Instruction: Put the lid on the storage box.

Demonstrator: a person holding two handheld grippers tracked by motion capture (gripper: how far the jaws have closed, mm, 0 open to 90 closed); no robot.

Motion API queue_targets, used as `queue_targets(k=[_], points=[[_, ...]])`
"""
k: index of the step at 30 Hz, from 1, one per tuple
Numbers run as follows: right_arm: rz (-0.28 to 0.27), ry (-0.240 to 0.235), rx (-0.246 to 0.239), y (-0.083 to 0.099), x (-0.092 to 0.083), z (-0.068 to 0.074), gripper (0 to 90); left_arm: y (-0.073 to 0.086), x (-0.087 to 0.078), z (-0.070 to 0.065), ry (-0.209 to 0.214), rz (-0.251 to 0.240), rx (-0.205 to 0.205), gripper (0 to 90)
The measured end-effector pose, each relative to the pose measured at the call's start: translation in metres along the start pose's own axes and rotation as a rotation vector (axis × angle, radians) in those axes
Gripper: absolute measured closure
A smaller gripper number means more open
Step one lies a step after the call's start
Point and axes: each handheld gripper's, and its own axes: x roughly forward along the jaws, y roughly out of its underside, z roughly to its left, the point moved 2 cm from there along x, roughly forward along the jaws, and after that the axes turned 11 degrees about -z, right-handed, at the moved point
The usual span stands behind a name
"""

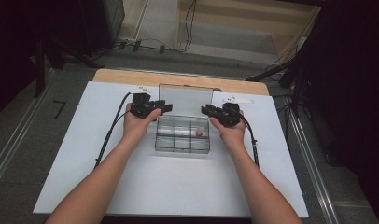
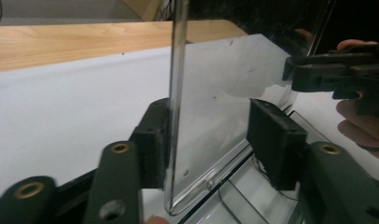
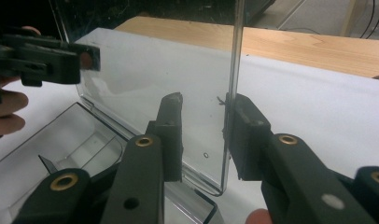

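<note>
High view: my 2 grippers, left gripper (image 1: 165,107) and right gripper (image 1: 205,110), straddle the upright clear lid (image 1: 186,100), jaws apart, above the white sheet (image 1: 75,154), with the grey floor (image 1: 19,140) around it.

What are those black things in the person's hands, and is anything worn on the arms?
Each hand holds a black two-jaw gripper: left gripper, right gripper. The jaws are flat black bars with brass-ringed holes and blocky pads. A black cable trails from each. The forearms are bare, with no sleeves or gloves.

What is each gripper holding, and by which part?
Nothing is clamped: the left gripper and right gripper each straddle a side edge of the upright clear lid, jaws open.
</note>
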Motion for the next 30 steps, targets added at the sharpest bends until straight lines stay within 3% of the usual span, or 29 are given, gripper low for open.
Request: queue_targets(k=[4,9,14,19,21,24,30], points=[[-0.002,0.002,-0.015,0.002,-0.001,0.0,67.3,-0.012,-0.004,-0.001,-0.008,-0.027,0.014,34.8],[-0.004,0.007,-0.031,0.002,-0.002,0.001,67.7,-0.032,-0.007,-0.001,-0.015,-0.054,0.041,34.7],[-0.006,0.014,-0.044,0.002,-0.002,0.001,67.8,-0.044,-0.004,-0.003,-0.026,-0.055,0.074,40.5],[-0.007,0.023,-0.052,0.002,-0.001,0.001,67.8,-0.044,-0.004,-0.006,-0.039,-0.051,0.08,54.3],[-0.004,0.022,-0.052,0.002,-0.002,0.001,67.7,-0.044,-0.005,-0.007,-0.053,-0.049,0.105,56.5],[-0.001,0.018,-0.047,0.002,-0.002,0.001,67.3,-0.044,-0.006,-0.007,-0.052,-0.053,0.103,61.0],[-0.018,0.01,0.002,-0.008,-0.005,0.005,55.7,-0.043,-0.01,-0.008,-0.037,-0.062,0.093,63.8]])
